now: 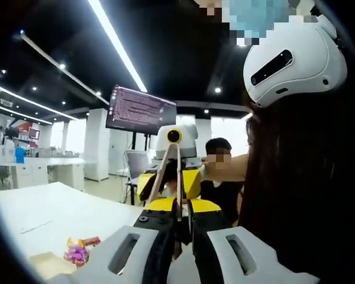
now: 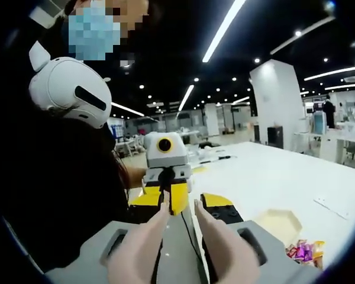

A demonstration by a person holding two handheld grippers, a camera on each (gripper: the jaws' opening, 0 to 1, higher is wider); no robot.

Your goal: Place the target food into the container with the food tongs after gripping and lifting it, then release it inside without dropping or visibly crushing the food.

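Observation:
Beige food tongs [image 2: 216, 236] lie between the jaws of my right gripper [image 2: 180, 204], both arms running forward from the bottom of the right gripper view. My left gripper [image 1: 182, 207] faces it, its jaws shut on one thin arm of the tongs [image 1: 177, 177]. The other arm slants off to the left. Each gripper shows head-on in the other's view: right gripper [image 1: 174, 171], left gripper [image 2: 165, 160]. Wrapped candies [image 1: 80, 251] [image 2: 302, 251] lie on the white table [image 1: 53, 207] beside a shallow beige container [image 2: 278, 225] [image 1: 47, 263].
The person holding the grippers stands close behind them, wearing a white headset [image 1: 293, 56] [image 2: 71, 89]. A monitor [image 1: 139, 109] stands beyond the table, and another person sits behind it. A paper sheet [image 2: 334, 207] lies on the table [image 2: 272, 177].

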